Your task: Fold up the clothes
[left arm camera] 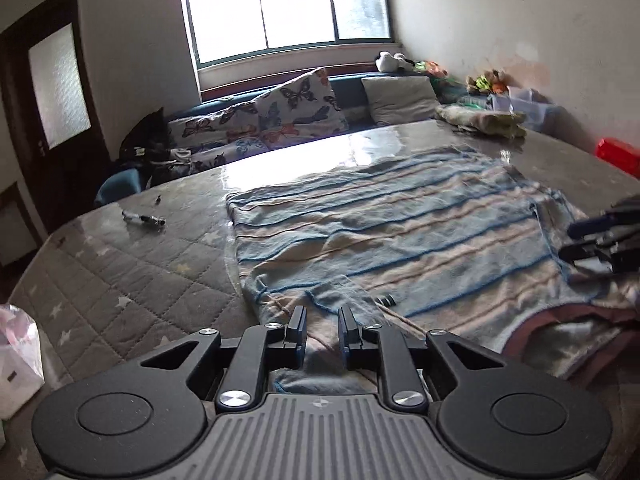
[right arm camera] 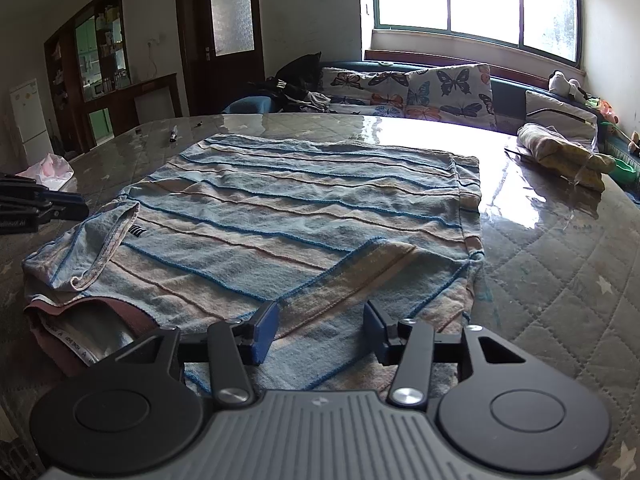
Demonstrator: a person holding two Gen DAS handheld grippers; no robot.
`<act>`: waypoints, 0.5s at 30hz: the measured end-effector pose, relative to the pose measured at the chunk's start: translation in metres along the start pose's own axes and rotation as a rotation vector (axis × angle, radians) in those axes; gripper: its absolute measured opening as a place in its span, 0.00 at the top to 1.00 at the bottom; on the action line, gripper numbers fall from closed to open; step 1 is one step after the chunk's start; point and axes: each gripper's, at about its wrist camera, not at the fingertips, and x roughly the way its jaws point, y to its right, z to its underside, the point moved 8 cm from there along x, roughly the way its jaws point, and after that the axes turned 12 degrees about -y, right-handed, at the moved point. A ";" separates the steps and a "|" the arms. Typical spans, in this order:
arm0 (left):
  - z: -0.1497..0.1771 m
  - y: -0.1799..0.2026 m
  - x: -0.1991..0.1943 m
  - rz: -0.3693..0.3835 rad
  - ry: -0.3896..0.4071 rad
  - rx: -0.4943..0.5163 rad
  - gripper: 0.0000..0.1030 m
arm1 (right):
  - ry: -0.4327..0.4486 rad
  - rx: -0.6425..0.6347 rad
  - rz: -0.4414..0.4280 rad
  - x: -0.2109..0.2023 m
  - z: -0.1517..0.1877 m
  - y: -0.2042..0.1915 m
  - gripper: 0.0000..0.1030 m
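A blue and beige striped shirt point(left arm camera: 384, 224) lies spread flat on the quilted mattress point(left arm camera: 120, 280), with both sleeves folded in over its body. It also shows in the right wrist view point(right arm camera: 304, 208). My left gripper point(left arm camera: 322, 320) hovers just above the folded sleeve at the shirt's near edge, jaws a small gap apart and empty. My right gripper point(right arm camera: 320, 320) is open wide above the other folded sleeve point(right arm camera: 360, 268), holding nothing. The right gripper shows at the right edge of the left wrist view point(left arm camera: 600, 236); the left one shows at the left edge of the right wrist view point(right arm camera: 40, 204).
A folded garment point(right arm camera: 560, 152) lies at the far corner of the mattress. A pen point(left arm camera: 142, 218) lies left of the shirt. Butterfly cushions point(left arm camera: 296, 108) and a sofa stand beyond, under the window. A red box point(left arm camera: 618, 154) sits at the right. A plastic bag point(left arm camera: 16, 360) is at the left.
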 end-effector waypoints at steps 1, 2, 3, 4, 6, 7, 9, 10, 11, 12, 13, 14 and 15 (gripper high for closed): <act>0.002 0.003 0.002 -0.006 -0.008 0.013 0.83 | 0.001 0.002 0.000 0.000 0.000 0.000 0.52; 0.004 0.005 0.004 -0.010 -0.016 0.025 0.83 | 0.003 0.003 -0.001 0.000 0.001 0.000 0.52; 0.006 0.006 0.007 -0.009 -0.026 0.027 0.83 | 0.004 0.005 -0.002 0.000 0.001 0.000 0.52; 0.008 0.007 0.008 -0.004 -0.035 0.026 0.83 | 0.004 0.005 -0.003 0.000 0.001 -0.001 0.51; 0.013 0.010 0.010 0.004 -0.049 0.031 0.83 | 0.006 0.006 -0.004 -0.001 0.002 -0.001 0.51; 0.015 0.011 0.010 0.008 -0.055 0.034 0.83 | 0.006 0.006 -0.004 -0.001 0.002 -0.001 0.51; 0.017 0.011 0.007 0.015 -0.056 0.027 0.83 | 0.007 0.006 -0.004 -0.001 0.002 -0.001 0.51; 0.018 0.011 0.006 0.019 -0.056 0.022 0.82 | 0.007 0.006 -0.003 -0.001 0.002 -0.001 0.51; 0.018 0.010 0.004 0.028 -0.051 0.009 0.82 | 0.007 0.002 -0.001 -0.002 0.001 -0.001 0.51; 0.018 0.010 0.003 0.033 -0.051 0.002 0.81 | 0.009 -0.007 0.001 -0.004 0.000 -0.002 0.51; 0.018 0.009 0.003 0.038 -0.051 -0.004 0.80 | 0.010 -0.016 0.003 -0.006 -0.001 -0.003 0.50; 0.019 0.008 0.003 0.043 -0.051 -0.011 0.80 | 0.012 -0.025 0.005 -0.008 -0.002 -0.005 0.50; 0.019 0.008 0.003 0.049 -0.050 -0.018 0.80 | 0.013 -0.032 0.008 -0.010 -0.004 -0.006 0.50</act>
